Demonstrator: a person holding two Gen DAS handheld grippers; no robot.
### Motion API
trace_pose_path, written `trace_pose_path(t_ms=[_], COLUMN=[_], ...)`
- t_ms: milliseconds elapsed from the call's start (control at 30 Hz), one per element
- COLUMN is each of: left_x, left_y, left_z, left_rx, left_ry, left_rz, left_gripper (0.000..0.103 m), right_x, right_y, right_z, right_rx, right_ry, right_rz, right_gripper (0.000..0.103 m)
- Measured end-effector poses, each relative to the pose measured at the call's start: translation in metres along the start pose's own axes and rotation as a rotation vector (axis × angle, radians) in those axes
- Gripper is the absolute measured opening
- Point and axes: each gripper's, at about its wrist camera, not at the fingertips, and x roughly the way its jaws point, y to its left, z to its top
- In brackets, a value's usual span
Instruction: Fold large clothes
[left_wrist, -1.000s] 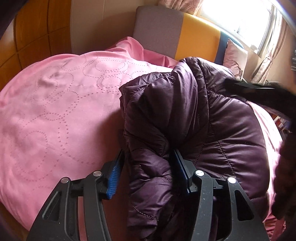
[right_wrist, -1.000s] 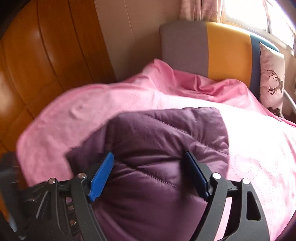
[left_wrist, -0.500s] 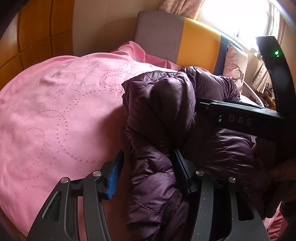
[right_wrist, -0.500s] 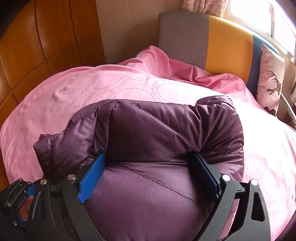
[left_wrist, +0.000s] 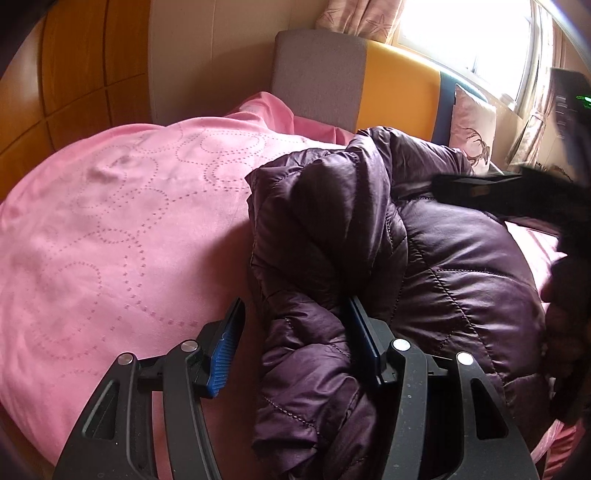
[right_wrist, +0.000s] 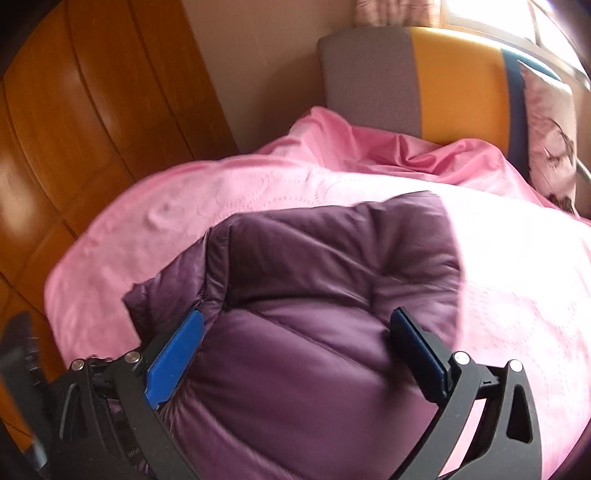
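Two grippers work a purple coat (left_wrist: 436, 266) on the bed (left_wrist: 110, 236). Left gripper (left_wrist: 295, 332) jaws hold a sleeve loosely; right gripper (right_wrist: 295, 343) jaws are opening, letting go. Next, smooth the fold.

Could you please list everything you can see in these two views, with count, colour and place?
jacket: one, dark purple, quilted, bunched on the bed cover, between the fingers of both grippers.
bed cover: one, pink with dotted rings, spread over the bed.
headboard: one, grey, yellow and blue panels, at the far end of the bed.
pillow: one, pale pink with a deer print, leaning against the headboard.
wardrobe: one, brown wood, left of the bed.
curtain: pale pink, by the bright window.
left hand-held gripper: black with blue pads, a jacket fold between them; the left pad stands clear of it.
right hand-held gripper: black with blue pads, jaws opening over the jacket.
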Motion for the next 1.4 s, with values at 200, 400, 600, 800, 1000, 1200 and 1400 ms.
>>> trace_pose_path(t_ms=[200,400,600,800,1000,1200,1400], left_x=[-0.002,-0.001,0.003,0.018,0.032,0.023,0.034], left_y=[0.002,0.005,0.016,0.041,0.061,0.028,-0.06], left_z=[0.001,0.002,0.001,-0.001,-0.005,0.005,0.033], left_rx=[-0.004,-0.01,-0.027,-0.133,-0.285,-0.259,-0.128], left_ry=[-0.008,-0.003,0.002,0.044,0.074,0.067,0.117], left_rz=[0.02,0.015,-0.042,-0.215,-0.478,-0.584,-0.702], left_gripper=[0.062,0.066,0.066,0.066,0.049,0.045,0.045], right_x=[-0.026,-0.014,0.008,0.032,0.006,-0.055,-0.14], right_y=[-0.055,-0.085,-0.099,-0.101,-0.088,-0.097,-0.154], right_z=[-0.021,-0.04,-0.043,-0.04,-0.033,-0.034,-0.051], right_rx=[0.187,0.308,0.378,0.415,0.339,0.296,0.315], right_ry=[0.024,0.077,0.119,0.19,0.126,0.002,-0.137], right_rz=[0.095,0.196,0.336,0.456,0.431,0.402,0.292], right_gripper=[0.101,0.101,0.101,0.101,0.067,0.06,0.06])
